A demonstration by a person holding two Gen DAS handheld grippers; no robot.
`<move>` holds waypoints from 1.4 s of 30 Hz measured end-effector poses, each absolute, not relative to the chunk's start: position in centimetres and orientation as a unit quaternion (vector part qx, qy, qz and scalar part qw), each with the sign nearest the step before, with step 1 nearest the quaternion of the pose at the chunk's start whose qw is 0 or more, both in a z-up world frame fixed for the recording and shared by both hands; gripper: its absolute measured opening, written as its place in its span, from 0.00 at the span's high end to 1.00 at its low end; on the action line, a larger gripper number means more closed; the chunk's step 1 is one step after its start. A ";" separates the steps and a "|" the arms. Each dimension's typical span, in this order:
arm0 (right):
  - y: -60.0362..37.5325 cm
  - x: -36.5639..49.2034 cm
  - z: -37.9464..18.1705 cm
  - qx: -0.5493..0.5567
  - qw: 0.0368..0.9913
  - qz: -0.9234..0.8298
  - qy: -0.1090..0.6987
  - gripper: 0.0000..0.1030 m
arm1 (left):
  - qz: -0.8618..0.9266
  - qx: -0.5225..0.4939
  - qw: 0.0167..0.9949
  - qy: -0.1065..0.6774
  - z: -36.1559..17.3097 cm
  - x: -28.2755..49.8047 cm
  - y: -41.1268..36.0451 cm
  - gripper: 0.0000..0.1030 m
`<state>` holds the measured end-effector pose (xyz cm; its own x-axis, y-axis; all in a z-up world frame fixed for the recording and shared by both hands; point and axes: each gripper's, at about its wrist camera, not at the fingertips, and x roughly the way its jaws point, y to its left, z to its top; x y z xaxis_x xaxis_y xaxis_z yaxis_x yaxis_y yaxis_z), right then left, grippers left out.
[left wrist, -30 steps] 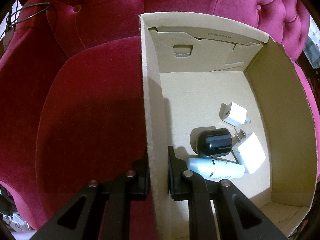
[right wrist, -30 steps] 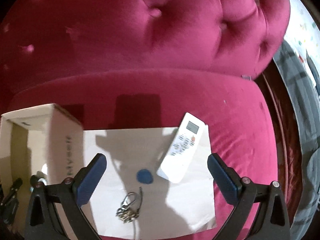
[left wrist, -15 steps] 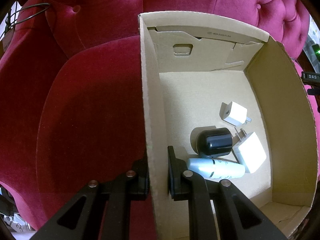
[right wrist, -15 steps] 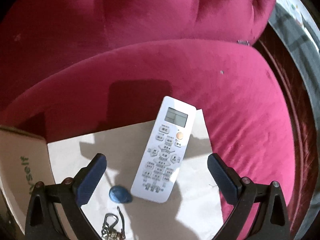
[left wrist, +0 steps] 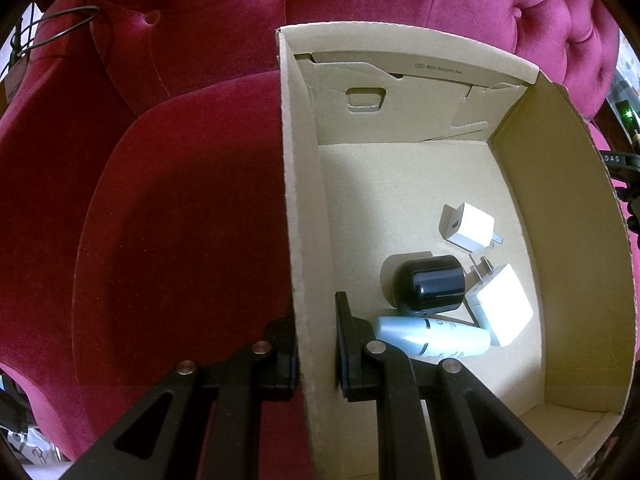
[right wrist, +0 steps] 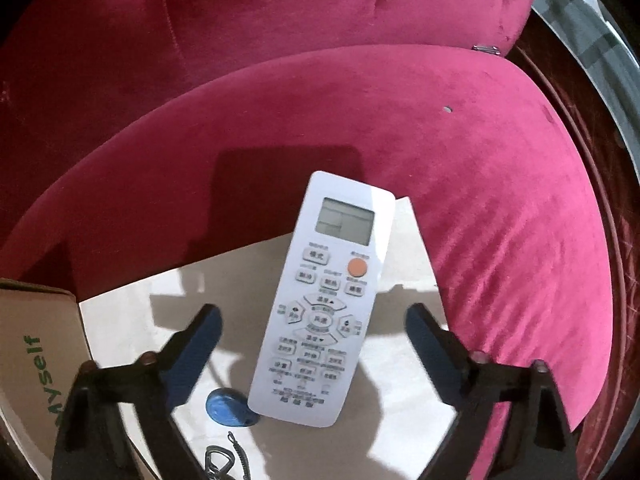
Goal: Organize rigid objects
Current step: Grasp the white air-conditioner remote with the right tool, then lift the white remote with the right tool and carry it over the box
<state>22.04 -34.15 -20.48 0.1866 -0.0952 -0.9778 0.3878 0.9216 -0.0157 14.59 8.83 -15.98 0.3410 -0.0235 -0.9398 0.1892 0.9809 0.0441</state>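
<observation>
My left gripper (left wrist: pixel 316 336) is shut on the left wall of an open cardboard box (left wrist: pixel 304 216), one finger outside and one inside. In the box lie a black speaker (left wrist: pixel 430 286), a pale blue bottle (left wrist: pixel 434 342), a large white charger (left wrist: pixel 502 308) and a small white charger (left wrist: pixel 468 228). My right gripper (right wrist: pixel 314 320) is open, its fingers either side of a white remote control (right wrist: pixel 324 304) that lies on a white paper sheet (right wrist: pixel 132 328).
The box and the paper rest on a red velvet sofa (right wrist: pixel 500 200). A blue key fob (right wrist: pixel 228 408) and a key ring (right wrist: pixel 218 462) lie on the paper by the remote's near end. The box corner (right wrist: pixel 36 344) stands at the left of the right wrist view.
My right gripper has moved forward and down towards the remote, which now lies between its open fingers. The left gripper and the box have not moved.
</observation>
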 end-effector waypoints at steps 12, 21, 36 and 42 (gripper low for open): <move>-33.7 21.6 -20.8 0.109 0.759 -0.177 0.617 0.52 | -0.065 0.074 0.815 0.571 -16.0 14.7 8.9 0.85; -33.0 19.9 -18.7 0.097 0.765 -0.172 0.613 0.52 | -0.063 0.075 0.815 0.571 -16.0 14.7 8.8 0.85; -28.7 16.9 -13.3 0.064 0.789 -0.160 0.590 0.52 | -0.064 0.070 0.815 0.571 -16.1 14.7 9.0 0.85; -26.9 16.9 -11.7 0.056 0.796 -0.147 0.585 0.52 | -0.063 0.069 0.816 0.571 -16.1 14.7 9.0 0.85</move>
